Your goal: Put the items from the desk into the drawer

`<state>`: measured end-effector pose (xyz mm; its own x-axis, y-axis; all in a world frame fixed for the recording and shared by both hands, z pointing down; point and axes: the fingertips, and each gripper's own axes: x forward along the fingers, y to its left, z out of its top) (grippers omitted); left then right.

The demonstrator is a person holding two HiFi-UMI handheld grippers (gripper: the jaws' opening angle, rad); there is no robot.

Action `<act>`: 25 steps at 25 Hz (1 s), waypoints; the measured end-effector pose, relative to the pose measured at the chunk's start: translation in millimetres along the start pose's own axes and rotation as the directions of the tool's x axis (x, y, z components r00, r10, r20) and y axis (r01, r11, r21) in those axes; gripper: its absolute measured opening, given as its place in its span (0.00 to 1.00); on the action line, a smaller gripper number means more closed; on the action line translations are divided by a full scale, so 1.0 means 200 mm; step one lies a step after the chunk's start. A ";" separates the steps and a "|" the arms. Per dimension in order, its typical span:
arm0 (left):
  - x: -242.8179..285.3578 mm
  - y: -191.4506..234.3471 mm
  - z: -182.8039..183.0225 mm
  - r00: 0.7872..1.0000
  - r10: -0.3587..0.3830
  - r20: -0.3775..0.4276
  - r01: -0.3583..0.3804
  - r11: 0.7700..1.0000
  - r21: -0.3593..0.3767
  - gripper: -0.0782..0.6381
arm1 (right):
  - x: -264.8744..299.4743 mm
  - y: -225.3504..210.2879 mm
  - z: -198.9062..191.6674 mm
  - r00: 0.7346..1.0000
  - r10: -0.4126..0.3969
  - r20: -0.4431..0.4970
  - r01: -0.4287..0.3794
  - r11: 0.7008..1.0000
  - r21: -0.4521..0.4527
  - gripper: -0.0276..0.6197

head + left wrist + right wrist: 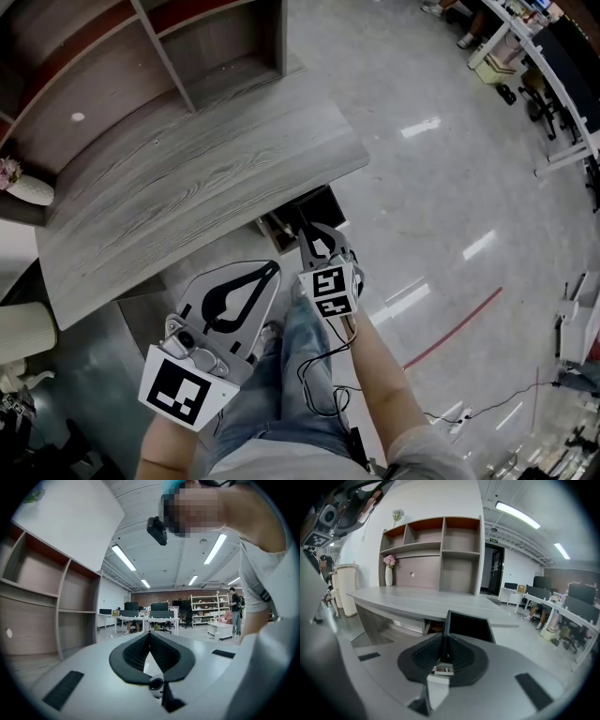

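My right gripper [306, 234] points down at the desk's front edge. It is shut on the side wall of a black, box-like rectangular thing [319, 203], which fills the space past the jaw tips in the right gripper view [468, 627]. Just behind it an open drawer [278, 228] with a brown inside shows under the grey wooden desk [187, 187]; the right gripper view shows that drawer [433, 627] too. My left gripper [272, 268] hovers lower left, in front of the desk, shut with nothing between its jaws [150, 635].
A shelf unit [122, 66] stands at the back of the desk. A white vase with pink flowers [389, 573] is at its left end, and a white bin [344, 590] stands beside the desk. Office desks and chairs [553, 606] are off to the right.
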<state>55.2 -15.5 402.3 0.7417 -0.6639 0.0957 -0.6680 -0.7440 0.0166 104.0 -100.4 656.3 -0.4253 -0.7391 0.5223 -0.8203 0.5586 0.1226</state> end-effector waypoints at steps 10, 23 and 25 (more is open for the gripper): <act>0.04 0.06 -0.02 1.000 0.010 0.002 -0.010 1.000 -0.022 0.12 | 0.11 0.07 -0.11 0.995 0.054 -0.079 -0.055 0.998 -0.014 0.12; 0.04 0.09 -0.04 1.000 0.009 -0.005 -0.009 1.000 -0.028 0.12 | 0.14 0.12 -0.19 0.986 0.091 -0.138 -0.105 0.990 -0.095 0.14; 0.04 0.08 -0.03 1.000 0.009 -0.001 -0.009 1.000 -0.026 0.12 | 0.14 0.14 -0.19 0.983 0.098 -0.155 -0.114 0.988 -0.099 0.14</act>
<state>49.3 -32.3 409.5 0.7354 -0.6706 0.0973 -0.6762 -0.7356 0.0413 84.6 -91.5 707.0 -0.4392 -0.6132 0.6565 -0.7242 0.6741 0.1452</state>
